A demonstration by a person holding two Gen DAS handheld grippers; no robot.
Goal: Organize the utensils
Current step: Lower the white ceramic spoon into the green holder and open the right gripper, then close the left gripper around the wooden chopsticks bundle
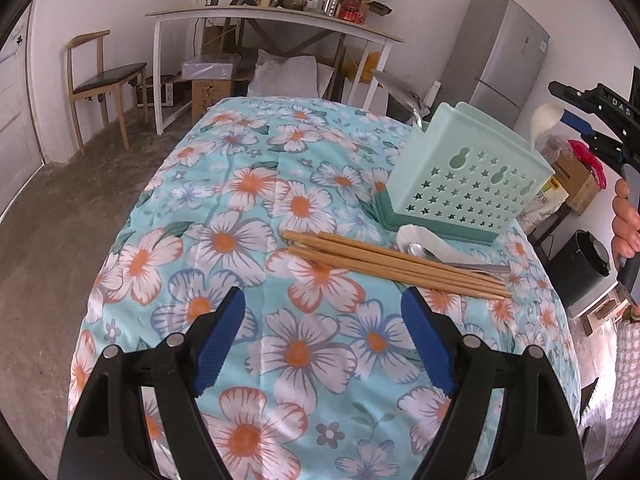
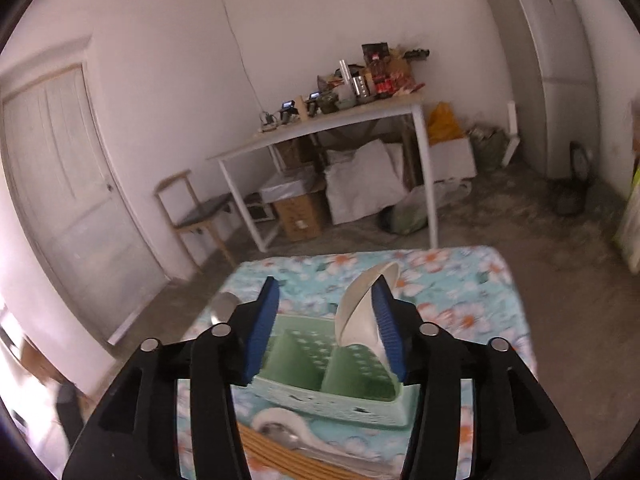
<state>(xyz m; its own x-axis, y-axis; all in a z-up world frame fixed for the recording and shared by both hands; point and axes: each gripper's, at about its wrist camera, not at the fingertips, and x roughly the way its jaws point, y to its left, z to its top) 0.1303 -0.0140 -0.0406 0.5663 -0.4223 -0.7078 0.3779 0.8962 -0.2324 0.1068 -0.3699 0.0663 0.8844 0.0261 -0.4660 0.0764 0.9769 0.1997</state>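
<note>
A mint-green perforated utensil caddy [image 1: 468, 176] [image 2: 304, 364] stands on the floral tablecloth [image 1: 248, 208]. A white ceramic spoon [image 2: 356, 312] [image 1: 544, 120] stands tilted in the caddy's right compartment, its bowl up. It leans against the right pad of my right gripper [image 2: 326, 284] [image 1: 576, 120]; the other pad is well clear of it, so the jaws are open. A metal utensil [image 1: 400, 88] [image 2: 224, 304] sticks out of the caddy's far side. Several wooden chopsticks [image 1: 392, 264] [image 2: 272, 452], a metal spoon [image 1: 424, 252] and another white spoon [image 1: 424, 238] [image 2: 288, 420] lie in front of the caddy. My left gripper [image 1: 322, 296] hovers open and empty, just short of the chopsticks.
Beyond the tablecloth's far edge are a white table [image 1: 272, 20] crowded with items, a wooden chair [image 1: 104, 80], cardboard boxes and a grey fridge [image 1: 504, 52]. A person's hand [image 1: 626, 216] holds the right gripper's handle at the right edge.
</note>
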